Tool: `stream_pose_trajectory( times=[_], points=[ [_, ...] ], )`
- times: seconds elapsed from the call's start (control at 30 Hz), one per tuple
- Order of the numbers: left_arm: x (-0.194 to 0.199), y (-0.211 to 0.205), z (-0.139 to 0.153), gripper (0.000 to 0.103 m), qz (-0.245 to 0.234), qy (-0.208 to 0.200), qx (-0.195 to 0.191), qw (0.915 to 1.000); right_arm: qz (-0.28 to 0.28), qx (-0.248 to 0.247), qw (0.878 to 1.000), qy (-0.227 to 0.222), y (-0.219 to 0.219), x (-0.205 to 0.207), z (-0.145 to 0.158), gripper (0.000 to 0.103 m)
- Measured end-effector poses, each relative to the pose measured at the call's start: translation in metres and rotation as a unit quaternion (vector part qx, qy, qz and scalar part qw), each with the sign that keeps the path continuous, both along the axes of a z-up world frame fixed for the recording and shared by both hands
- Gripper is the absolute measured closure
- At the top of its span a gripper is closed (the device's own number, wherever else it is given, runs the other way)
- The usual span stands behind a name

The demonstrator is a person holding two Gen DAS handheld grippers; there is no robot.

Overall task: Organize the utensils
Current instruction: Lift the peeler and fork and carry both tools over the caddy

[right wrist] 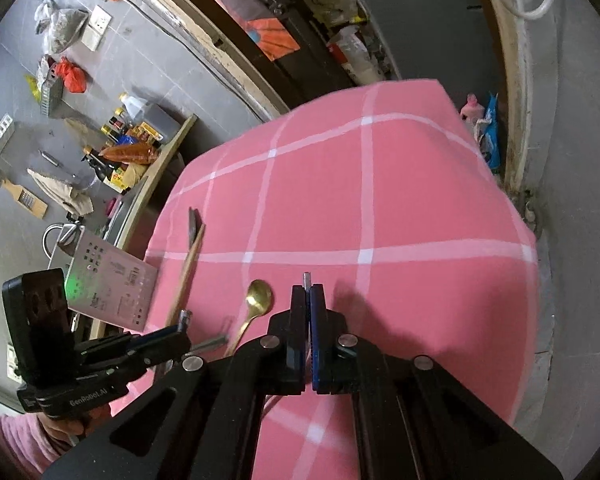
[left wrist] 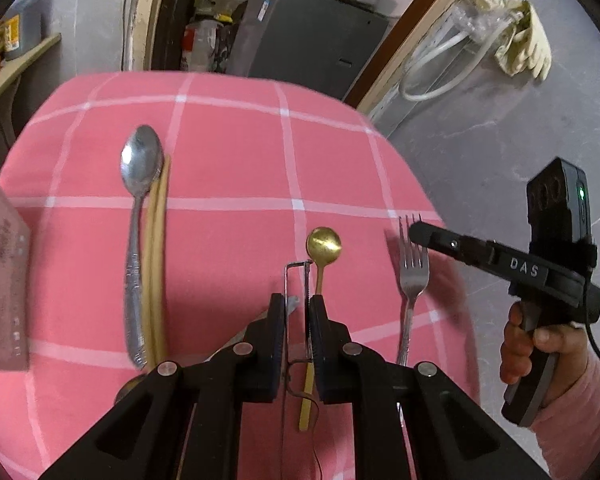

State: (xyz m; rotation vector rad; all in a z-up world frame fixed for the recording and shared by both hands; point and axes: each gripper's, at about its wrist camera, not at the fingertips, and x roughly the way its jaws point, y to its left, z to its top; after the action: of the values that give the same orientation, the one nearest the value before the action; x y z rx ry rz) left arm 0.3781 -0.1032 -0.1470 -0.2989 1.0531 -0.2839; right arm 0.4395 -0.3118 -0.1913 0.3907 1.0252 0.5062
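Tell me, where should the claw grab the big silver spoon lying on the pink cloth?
Probably on the handle of the silver spoon, about halfway along, coming straight down from above. The spoon lies flat on the pink cloth, and its bowl is wide and rounded, so it would likely slip. The chopsticks lie right against its right side, so one finger has to slip in between them.

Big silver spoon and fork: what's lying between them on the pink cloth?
In the left wrist view: yellow chopsticks beside the silver spoon, then a small gold spoon nearer the fork.

Home kitchen, sauce bottles (right wrist: 120, 156), fridge (left wrist: 312, 32)
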Motion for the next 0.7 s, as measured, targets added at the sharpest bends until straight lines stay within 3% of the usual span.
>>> stream_pose_trajectory(
  times=[0.4, 0.7],
  points=[
    [-0.029, 0.035, 0.067, 0.091, 0.007, -0.082, 0.000, 0.9966, -0.018, -0.027, 0.993, -0.111, 0.023, -0.051, 0.090, 0.101],
    [-0.048, 0.078, 0.135, 0.091, 0.029, -0.163, -0.010, 0.9862, -0.028, -0.015, 0.978, -0.205, 0.056, -0.076, 0.168, 0.101]
  ],
)
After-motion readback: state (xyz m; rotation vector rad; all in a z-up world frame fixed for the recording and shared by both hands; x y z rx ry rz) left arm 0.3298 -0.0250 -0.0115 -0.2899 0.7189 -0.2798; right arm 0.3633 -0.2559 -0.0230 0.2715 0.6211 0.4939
